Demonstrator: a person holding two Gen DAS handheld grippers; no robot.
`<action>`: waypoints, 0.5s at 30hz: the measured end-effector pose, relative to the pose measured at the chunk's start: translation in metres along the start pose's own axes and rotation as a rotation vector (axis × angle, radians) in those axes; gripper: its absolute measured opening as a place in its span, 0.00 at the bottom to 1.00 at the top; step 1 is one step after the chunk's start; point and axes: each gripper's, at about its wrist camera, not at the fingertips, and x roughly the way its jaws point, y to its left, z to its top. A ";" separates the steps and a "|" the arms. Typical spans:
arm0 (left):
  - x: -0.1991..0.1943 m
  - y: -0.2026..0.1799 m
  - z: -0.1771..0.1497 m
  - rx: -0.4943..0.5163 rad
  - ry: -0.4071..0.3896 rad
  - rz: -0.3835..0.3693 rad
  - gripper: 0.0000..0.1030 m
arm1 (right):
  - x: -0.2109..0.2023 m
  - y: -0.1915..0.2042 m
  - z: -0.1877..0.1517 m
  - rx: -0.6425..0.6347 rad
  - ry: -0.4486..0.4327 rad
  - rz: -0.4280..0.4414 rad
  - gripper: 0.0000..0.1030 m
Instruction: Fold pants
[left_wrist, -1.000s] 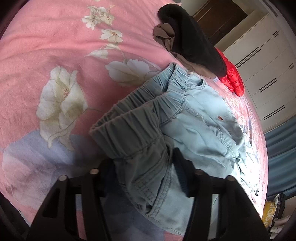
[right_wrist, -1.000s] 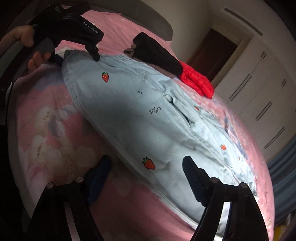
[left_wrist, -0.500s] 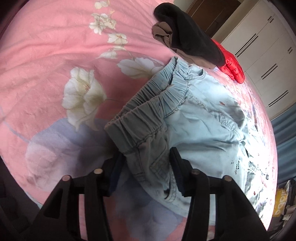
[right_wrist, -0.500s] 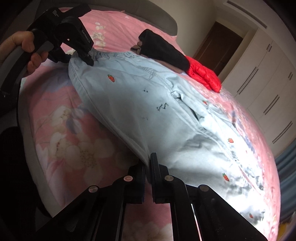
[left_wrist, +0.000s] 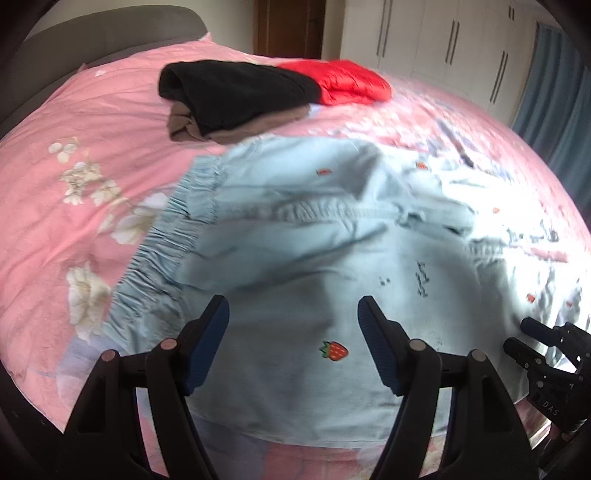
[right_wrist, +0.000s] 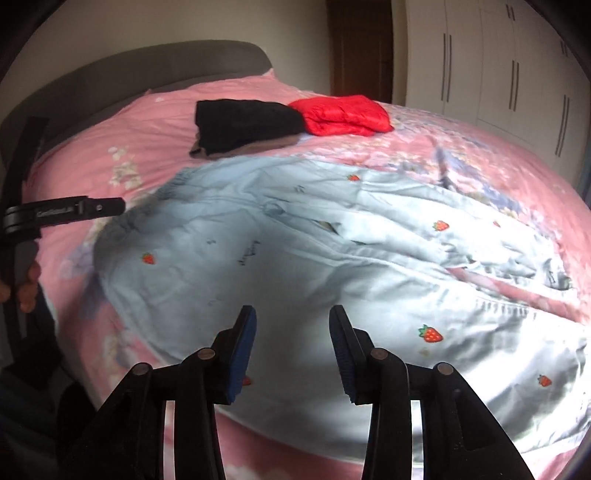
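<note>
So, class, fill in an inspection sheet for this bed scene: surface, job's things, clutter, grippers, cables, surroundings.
Surface: pink floral bedspread, creased.
Job's things: light blue strawberry-print pants spread flat, elastic waistband towards the headboard side.
Clutter: black garment on a brown one; red padded garment beside.
Grippers: left gripper and right gripper open, jaws just opened, nothing between.
Cables: nothing seen.
Surroundings: grey headboard, white wardrobes, wooden door.

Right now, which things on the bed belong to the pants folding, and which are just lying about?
Part of the job:
- light blue strawberry-print pants, spread on the bed
- left gripper, jaws just opened, nothing between
- right gripper, jaws just reopened, nothing between

Just lying about:
- black garment
- brown garment under it
- red padded jacket
- pink floral bedspread
</note>
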 end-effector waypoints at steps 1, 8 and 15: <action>0.010 -0.005 -0.006 0.031 0.033 0.009 0.70 | 0.008 -0.004 -0.006 0.008 0.042 -0.025 0.40; 0.018 0.012 -0.035 0.085 0.063 -0.028 0.76 | -0.020 -0.037 -0.057 0.024 0.100 -0.031 0.40; 0.002 0.033 -0.035 0.016 0.068 0.018 0.81 | -0.042 -0.085 -0.057 0.183 0.118 -0.220 0.40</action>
